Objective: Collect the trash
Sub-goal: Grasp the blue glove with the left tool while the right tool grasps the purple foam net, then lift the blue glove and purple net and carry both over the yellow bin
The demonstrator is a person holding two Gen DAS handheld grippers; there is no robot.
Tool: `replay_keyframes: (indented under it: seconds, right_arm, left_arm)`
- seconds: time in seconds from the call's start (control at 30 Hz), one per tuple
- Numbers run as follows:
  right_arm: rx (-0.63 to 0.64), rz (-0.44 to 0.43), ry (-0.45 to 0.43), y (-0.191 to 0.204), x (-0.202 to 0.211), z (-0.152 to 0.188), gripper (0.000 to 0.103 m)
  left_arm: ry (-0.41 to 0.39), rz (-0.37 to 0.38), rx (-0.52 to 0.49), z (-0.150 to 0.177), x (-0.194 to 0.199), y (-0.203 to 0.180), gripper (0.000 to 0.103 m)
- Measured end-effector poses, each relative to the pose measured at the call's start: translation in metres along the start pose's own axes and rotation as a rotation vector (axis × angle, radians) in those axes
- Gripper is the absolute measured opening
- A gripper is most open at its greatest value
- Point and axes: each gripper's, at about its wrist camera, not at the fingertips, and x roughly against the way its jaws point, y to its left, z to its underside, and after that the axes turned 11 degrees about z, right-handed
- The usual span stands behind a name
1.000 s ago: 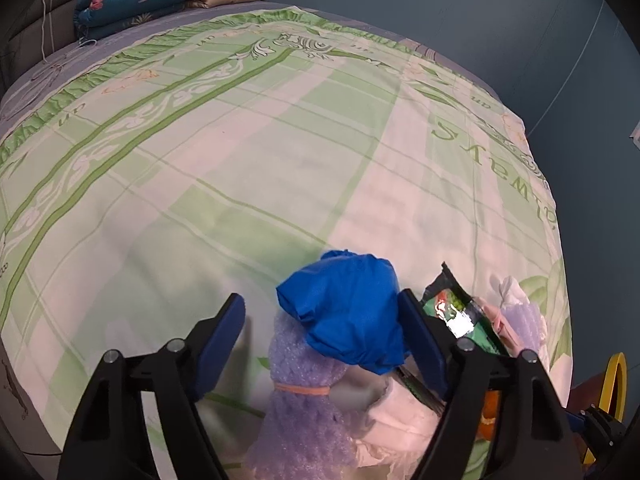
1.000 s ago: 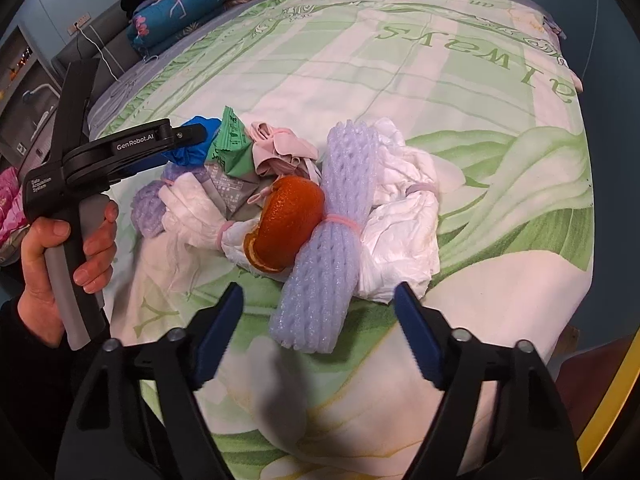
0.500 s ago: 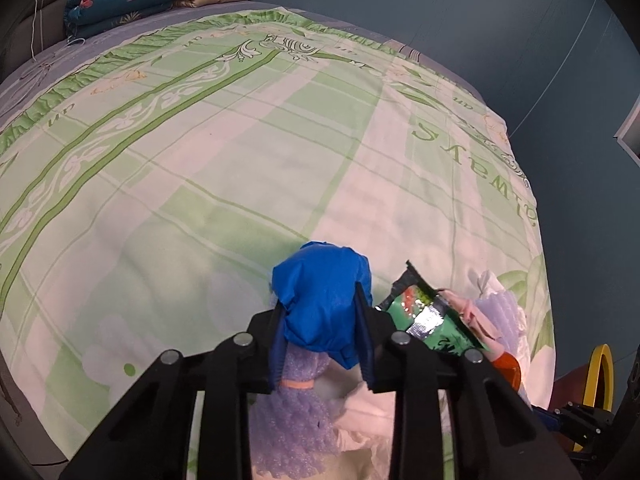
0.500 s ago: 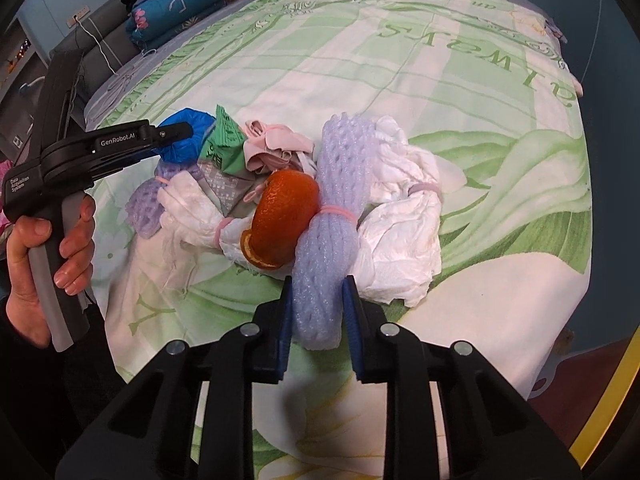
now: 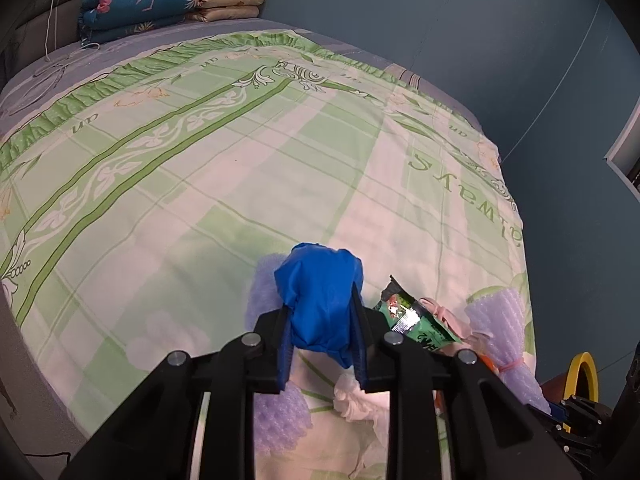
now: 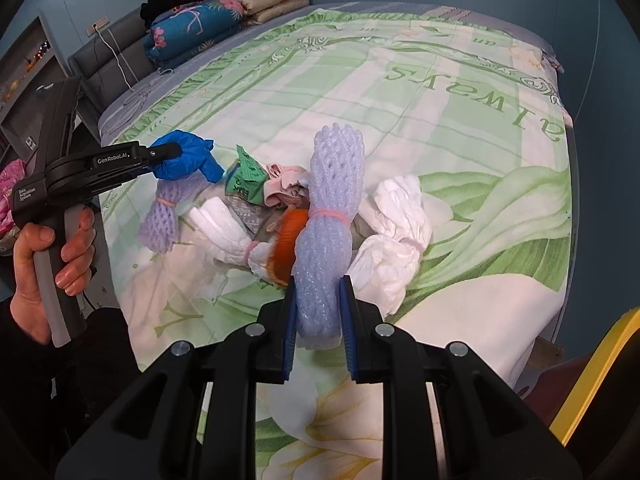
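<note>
Angled down over the bed, the left gripper has just closed its fingers on a blue bag while the right gripper clamps a purple foam net at the trash pile's edge.

A green and white patterned bedspread covers the bed, with the word "always" printed near its far right edge. At the far left corner lie folded quilts: a blue flowered one beside a beige one. Behind stands a grey headboard; a blue wall backs the bed.
</note>
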Motion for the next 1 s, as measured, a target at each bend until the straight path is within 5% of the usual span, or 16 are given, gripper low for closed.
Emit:
replay_keyframes:
  seconds: [1.0]
  right_arm:
    - [-0.015, -0.009, -0.184, -0.018, 0.086, -0.001, 0.018]
  left_arm:
    - [-0.103, 0.038, -0.07, 0.008, 0.07, -0.051, 0.021]
